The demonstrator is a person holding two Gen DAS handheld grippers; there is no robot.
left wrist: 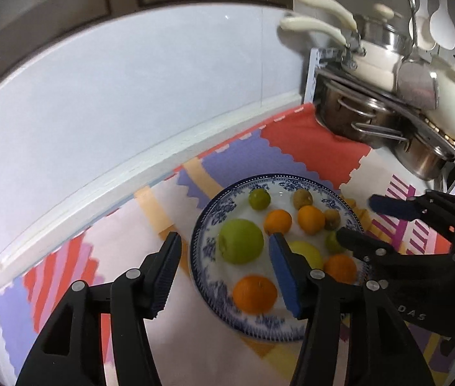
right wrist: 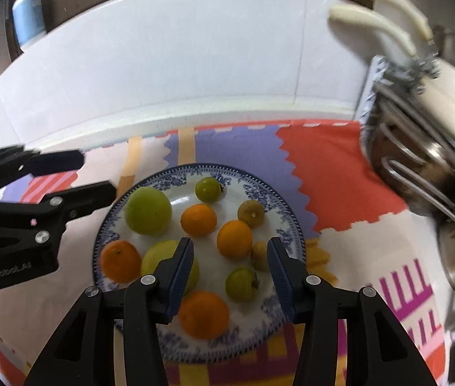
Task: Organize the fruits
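Right wrist view: right gripper [right wrist: 230,268] and left gripper [left wrist: 224,270] both spread, empty, over crowded blue-patterned ceramic plate [right wrist: 279,222]; descending could nudge round orange citrus fruit [right wrist: 234,239] off.

Stacked steel pots [left wrist: 365,119] on a rack, patterned mat [right wrist: 333,173], blue bottle [right wrist: 27,9] behind.

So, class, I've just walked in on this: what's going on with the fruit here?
A person holds a gripper in each hand over a blue-patterned plate of fruit on a colourful mat. The left gripper and the right gripper are both open and hold nothing. On the plate lie oranges, a large green apple and smaller green and brownish fruits. Pots stand on a rack nearby.
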